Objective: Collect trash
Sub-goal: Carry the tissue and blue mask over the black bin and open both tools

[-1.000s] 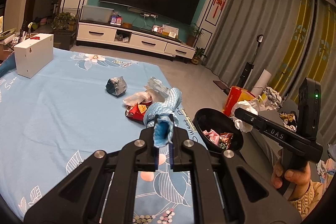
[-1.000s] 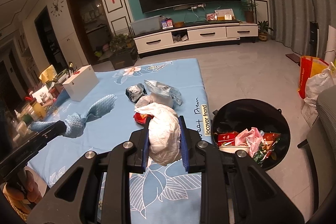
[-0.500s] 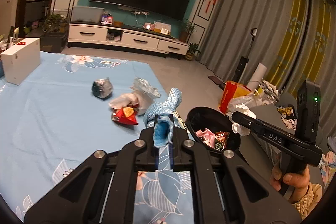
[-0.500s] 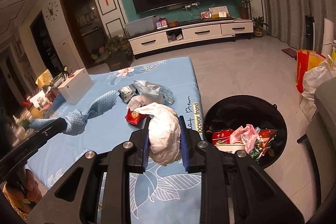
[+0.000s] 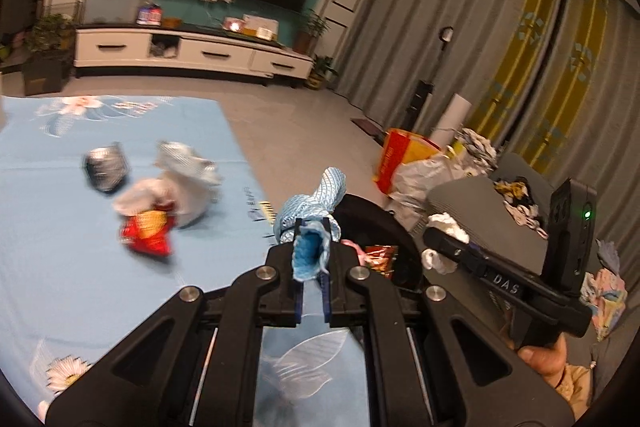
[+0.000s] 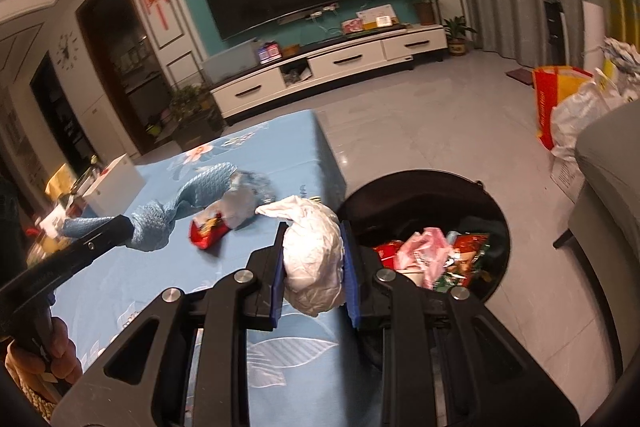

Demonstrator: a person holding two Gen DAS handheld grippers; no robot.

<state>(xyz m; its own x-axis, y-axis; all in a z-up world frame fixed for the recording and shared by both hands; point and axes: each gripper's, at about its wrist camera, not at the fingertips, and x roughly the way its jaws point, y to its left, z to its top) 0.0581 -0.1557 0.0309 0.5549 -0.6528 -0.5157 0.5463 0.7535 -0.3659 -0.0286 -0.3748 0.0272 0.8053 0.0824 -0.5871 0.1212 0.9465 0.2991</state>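
Note:
My left gripper [image 5: 312, 247] is shut on a crumpled blue textured wrapper [image 5: 316, 199], held over the edge of the blue flowered sheet [image 5: 60, 247], just before the black bin [image 5: 394, 227]. My right gripper [image 6: 314, 227] is shut on a white crumpled wad [image 6: 316, 263] near the rim of the black bin [image 6: 494, 205], which holds colourful wrappers [image 6: 432, 255]. On the sheet lie a red snack packet [image 5: 146, 233], white plastic scraps [image 5: 180, 187] and a grey foil ball [image 5: 106, 169]. Each view shows the other gripper: the right [image 5: 438, 241], the left [image 6: 120, 227].
A red and yellow bag [image 6: 550, 103] and white bags stand on the tiled floor past the bin. A grey sofa [image 6: 608, 179] is at the right. A white box [image 6: 116, 183] sits on the sheet's far left. A TV cabinet [image 6: 344, 63] lines the back wall.
Both grippers have swung right toward the bin, still holding their pieces. The bin sits closer and the trash on the sheet has slid left in both views.

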